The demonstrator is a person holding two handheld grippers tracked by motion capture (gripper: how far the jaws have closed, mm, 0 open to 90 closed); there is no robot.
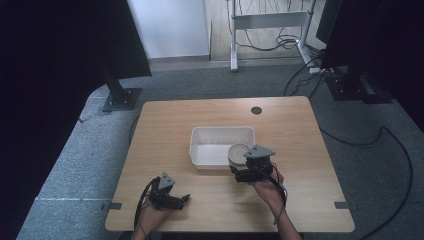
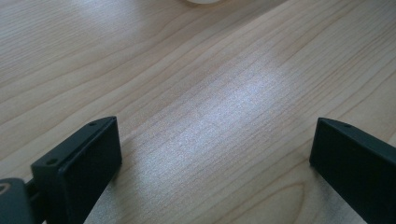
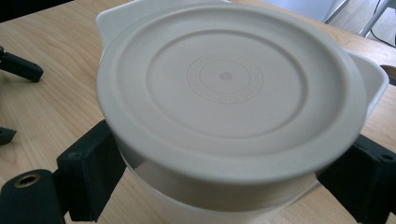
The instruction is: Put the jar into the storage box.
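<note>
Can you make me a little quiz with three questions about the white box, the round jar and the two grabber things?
1. Where is the white tub?
A. near the table's middle
B. on the floor
C. in the left gripper

2. What colour is the jar's lid?
A. red
B. off-white
C. blue

3. How is the left gripper?
A. shut on a jar
B. open with nothing in it
C. shut on a spoon

Answers: 1 A, the tub sits mid-table. 2 B, the lid looks creamy white. 3 B, bare table shows between its spread jaws.

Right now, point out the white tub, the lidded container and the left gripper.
white tub (image 1: 216,135): high view, far inner wall.
lidded container (image 3: 226,77): right gripper view, middle of its lid.
left gripper (image 1: 186,198): high view, between its fingertips.
</note>
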